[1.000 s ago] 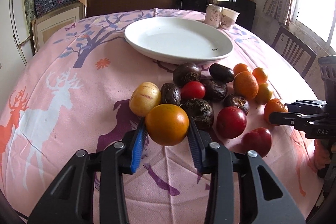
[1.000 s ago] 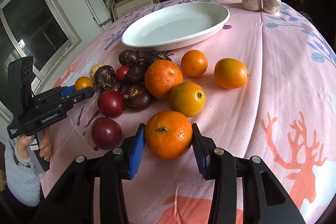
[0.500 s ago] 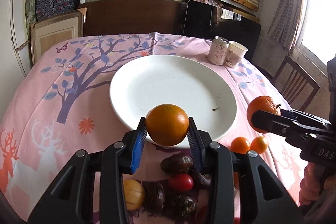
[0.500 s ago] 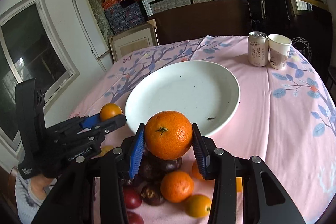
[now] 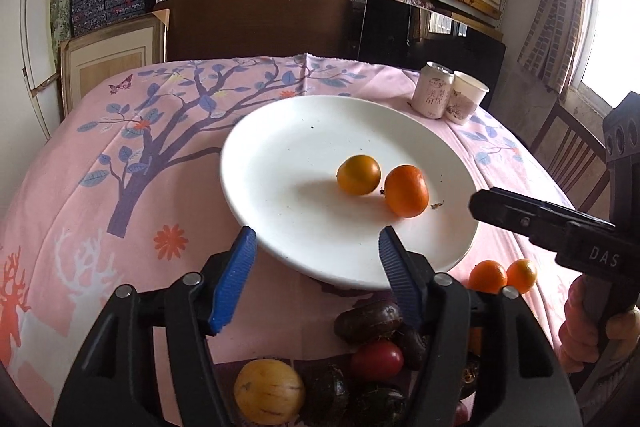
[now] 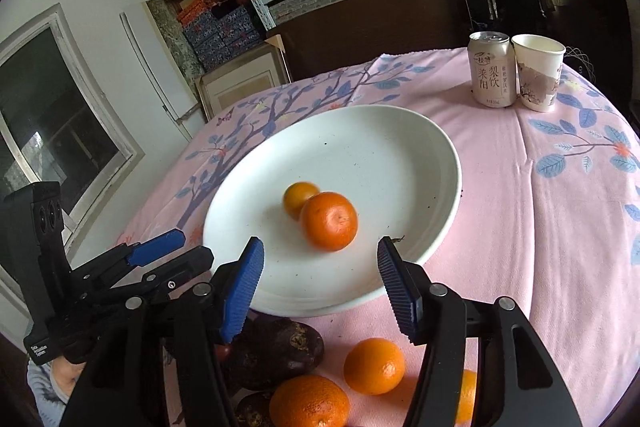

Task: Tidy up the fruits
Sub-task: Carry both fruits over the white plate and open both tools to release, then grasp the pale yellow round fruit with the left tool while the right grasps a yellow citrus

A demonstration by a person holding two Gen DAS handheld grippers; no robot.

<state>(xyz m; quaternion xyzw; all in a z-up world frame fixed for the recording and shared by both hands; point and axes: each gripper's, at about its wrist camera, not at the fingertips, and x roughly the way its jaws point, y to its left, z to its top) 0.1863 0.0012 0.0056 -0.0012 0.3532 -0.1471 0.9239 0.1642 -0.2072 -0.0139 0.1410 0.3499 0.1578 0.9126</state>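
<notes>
Fruit count on the white plate point(image 5: 280, 239) stands at two — a yellowish orange point(image 5: 358, 174) touching a tangerine point(image 5: 406, 190) mid-plate. My left gripper point(image 5: 314, 277) and right gripper point(image 6: 320, 281) hang spread, empty; dark fruits point(image 5: 368, 319), tangerines point(image 6: 374, 365) wait by the table's near edge.

Right gripper point(image 6: 320, 285) at bottom center, jaws spread wide, nothing between the blue pads point(image 6: 243, 289). White plate point(image 6: 424, 147) mid-frame holds two fruits touching: orange point(image 6: 329, 221) in front, smaller yellow-orange fruit point(image 6: 298, 197) partly behind it. Left gripper point(image 6: 160, 259) lower left, pads apart. Loose oranges point(image 6: 374, 365) and dark fruit point(image 6: 276, 353) along the bottom. Can point(image 6: 491, 69) and paper cup point(image 6: 538, 73) upper right, side by side.
</notes>
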